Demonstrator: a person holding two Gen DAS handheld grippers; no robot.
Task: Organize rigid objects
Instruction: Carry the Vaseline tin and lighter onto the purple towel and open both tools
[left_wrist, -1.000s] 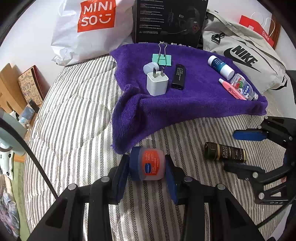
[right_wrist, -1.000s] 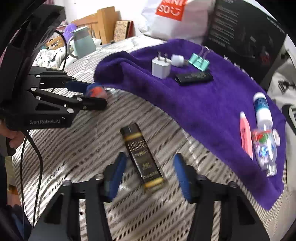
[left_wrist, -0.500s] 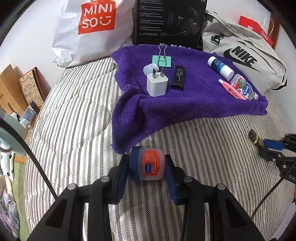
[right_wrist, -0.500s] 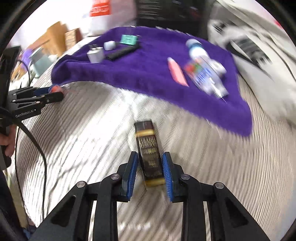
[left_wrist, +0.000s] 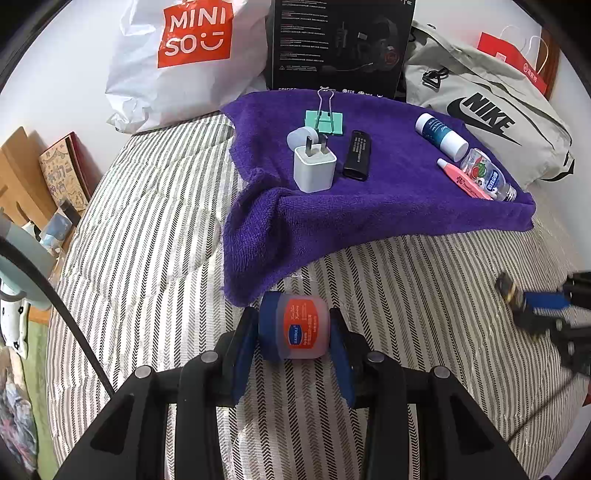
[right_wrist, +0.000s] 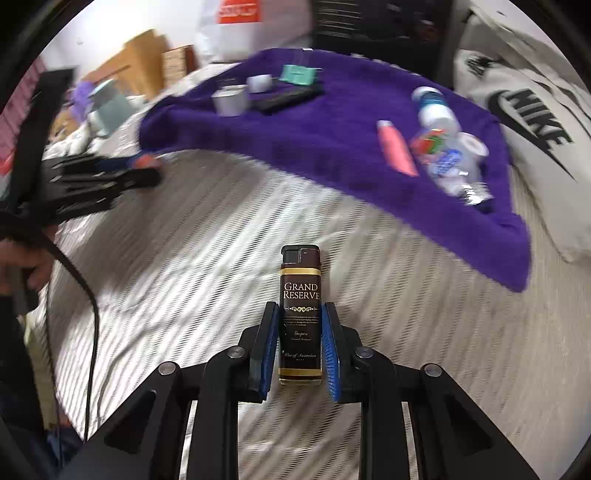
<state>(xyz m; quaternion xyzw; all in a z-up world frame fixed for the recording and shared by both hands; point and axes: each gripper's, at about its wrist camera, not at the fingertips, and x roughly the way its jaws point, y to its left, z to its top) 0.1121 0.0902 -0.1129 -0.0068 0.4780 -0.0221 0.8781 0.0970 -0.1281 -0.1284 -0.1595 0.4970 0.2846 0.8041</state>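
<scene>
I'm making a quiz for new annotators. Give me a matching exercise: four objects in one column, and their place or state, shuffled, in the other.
Things:
1. Vaseline jar
2. Grand Reserve lighter
3. white charger plug
4. green binder clip

Places:
A. held in right gripper
B. far edge of purple towel
C. held in left gripper
D. upright on towel, prongs up

Pairs: 1-C, 2-A, 3-D, 4-B

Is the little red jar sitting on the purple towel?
No, the red jar is off the purple towel, held between the left gripper's fingers above the striped bedspread.
</scene>
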